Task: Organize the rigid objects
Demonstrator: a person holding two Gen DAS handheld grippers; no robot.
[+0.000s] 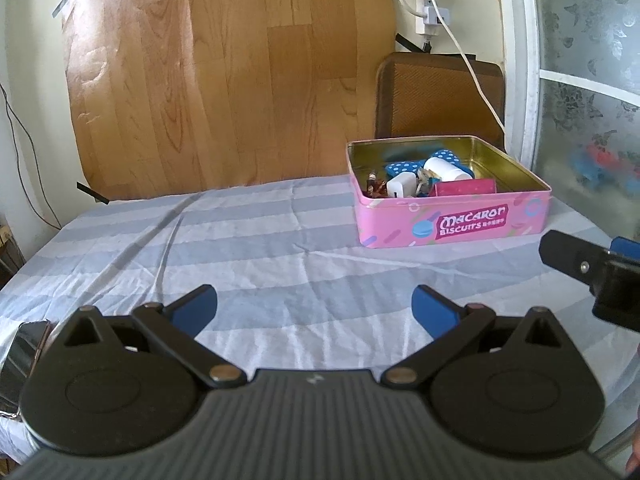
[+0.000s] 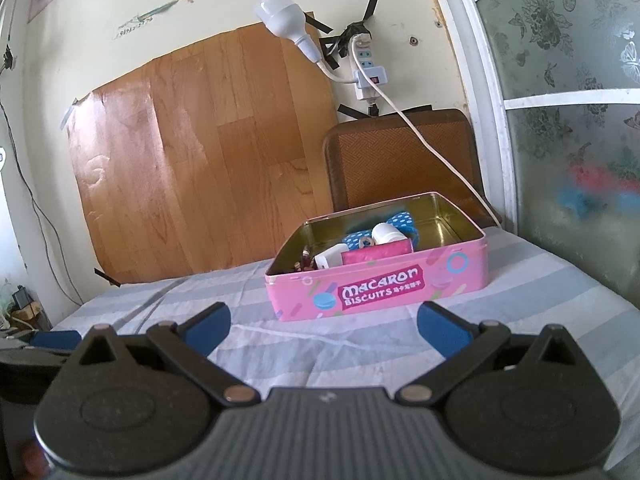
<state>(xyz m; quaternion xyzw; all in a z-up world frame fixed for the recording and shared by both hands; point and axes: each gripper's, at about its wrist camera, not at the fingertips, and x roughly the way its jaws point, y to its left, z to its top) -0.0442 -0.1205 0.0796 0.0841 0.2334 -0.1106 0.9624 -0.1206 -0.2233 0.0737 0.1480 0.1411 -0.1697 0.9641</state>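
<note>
Tin (image 1: 452, 220): pink biscuit tin, lid off, sits on the striped cloth of the counter (image 1: 240, 248), at about 1 o'clock from the left tongs (image 1: 314, 310) and 12 o'clock from the right tongs (image 2: 323, 330), near both but not touching.

Inside, crowded toward its left half: white charger plug (image 1: 401, 188), white bottle (image 1: 446, 170) lying on its side, blue dotted box (image 1: 404, 167), pink box (image 1: 464, 188) leaning on the front wall, some small bits at 9 o'clock I can't identify.

Both tongs are released, jaws spread wide, nothing in them.

Handling guess: tin is thin metal, stiff, light, slick paint; take it across a side wall at the rim, not the broad face. Bottle is round and smooth, likely to roll or squirt out; pinch across the body. Plug is hard and blocky, easy grip on flat faces. Card boxes crush if squeezed hard.

Cloth is wrinkled, so a pushed tin may drag it.
</note>
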